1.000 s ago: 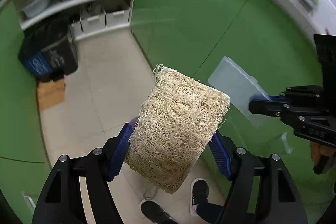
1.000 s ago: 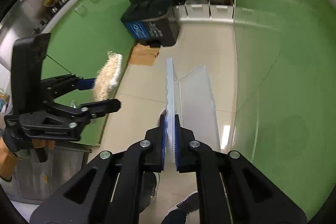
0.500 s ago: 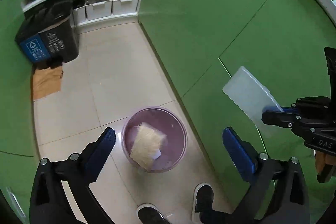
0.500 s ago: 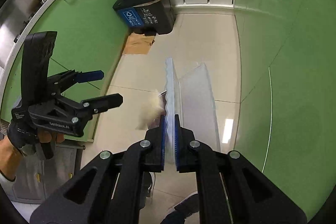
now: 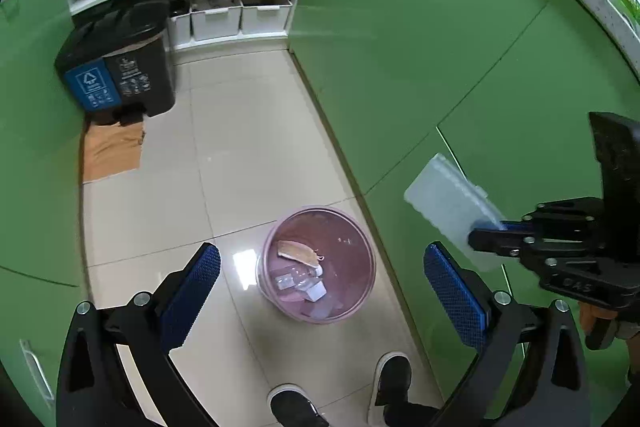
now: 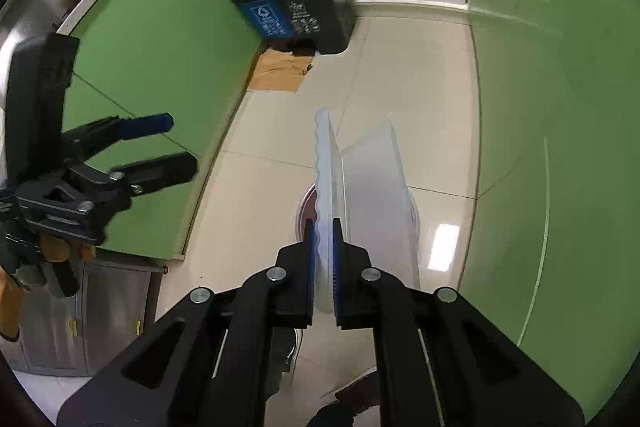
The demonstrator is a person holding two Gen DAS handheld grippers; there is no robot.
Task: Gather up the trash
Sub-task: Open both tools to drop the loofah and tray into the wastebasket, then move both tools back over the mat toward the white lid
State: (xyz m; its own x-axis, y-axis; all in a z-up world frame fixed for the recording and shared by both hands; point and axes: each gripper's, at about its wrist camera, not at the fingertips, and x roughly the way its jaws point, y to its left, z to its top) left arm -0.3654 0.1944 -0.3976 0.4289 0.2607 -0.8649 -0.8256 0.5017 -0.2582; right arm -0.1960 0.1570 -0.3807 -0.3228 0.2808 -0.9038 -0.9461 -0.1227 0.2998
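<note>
A pink round trash bin [image 5: 362, 297] stands on the tiled floor below my left gripper [image 5: 320, 297], which is open and empty, high above it. Inside the bin lie a tan loofah sponge [image 5: 298, 253] and clear plastic scraps [image 5: 300, 285]. My right gripper [image 6: 324, 247] is shut on a clear plastic clamshell container [image 6: 372, 187], held on edge above the bin [image 6: 304, 211]. The container [image 5: 452, 211] and right gripper [image 5: 496, 233] also show at the right of the left wrist view. The left gripper [image 6: 168, 143] shows open in the right wrist view.
Green cabinet doors [image 5: 420, 47] line both sides of a narrow tiled aisle. A black and blue recycling bin [image 5: 120, 71] stands at the far end beside brown cardboard [image 5: 110, 155] on the floor. Shelves hold pots and white tubs [image 5: 216, 17]. The person's shoes [image 5: 390, 375] are near the pink bin.
My left gripper opened and let go of the loofah sponge, which fell into the pink bin. The right gripper kept hold of the container and moved over the bin.
</note>
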